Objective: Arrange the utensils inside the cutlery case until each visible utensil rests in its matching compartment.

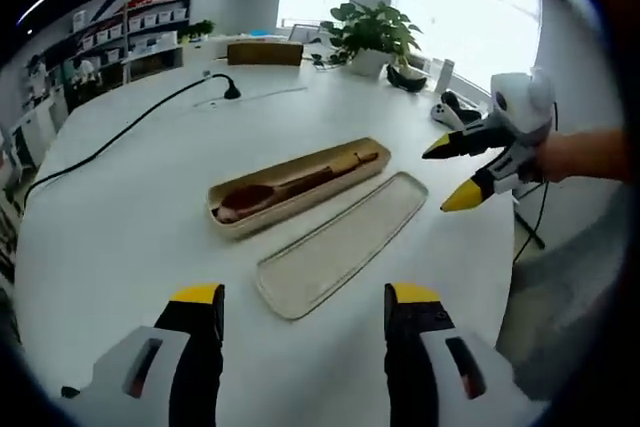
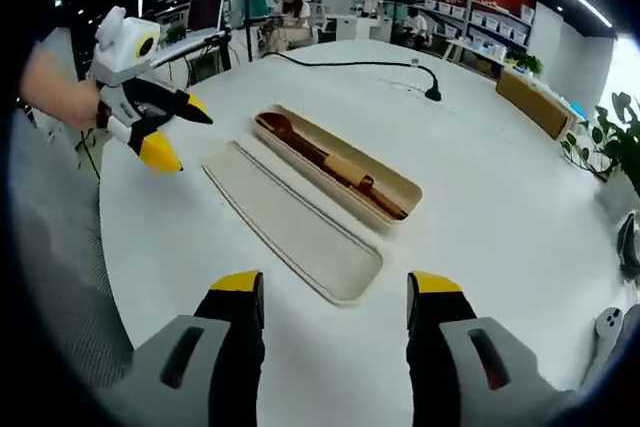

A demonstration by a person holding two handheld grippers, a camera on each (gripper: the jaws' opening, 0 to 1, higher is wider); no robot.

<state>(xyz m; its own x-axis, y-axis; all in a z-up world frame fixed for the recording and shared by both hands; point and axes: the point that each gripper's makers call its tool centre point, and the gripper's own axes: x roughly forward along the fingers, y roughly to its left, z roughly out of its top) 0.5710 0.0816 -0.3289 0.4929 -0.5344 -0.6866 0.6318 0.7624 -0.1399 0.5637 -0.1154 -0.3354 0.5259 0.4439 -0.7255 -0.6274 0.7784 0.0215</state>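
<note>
A beige cutlery case (image 1: 296, 187) (image 2: 340, 169) lies open on the white table, with wooden utensils (image 1: 290, 187) (image 2: 325, 157) resting lengthwise in it, a spoon bowl at one end. Its flat lid (image 1: 343, 244) (image 2: 290, 222) lies beside it, upturned and bare. My left gripper (image 1: 303, 299) hovers open above the table's near edge, short of the lid; it shows from the side in the right gripper view (image 2: 178, 132). My right gripper (image 2: 334, 287) is open too, near the lid's end, and appears in the left gripper view (image 1: 448, 174) to the right of the case. Neither holds anything.
A black cable with a plug (image 1: 228, 89) (image 2: 432, 93) runs across the far table. A potted plant (image 1: 372, 35) and a game controller (image 1: 455, 107) stand near the table's edge. Shelves and desks with people fill the background.
</note>
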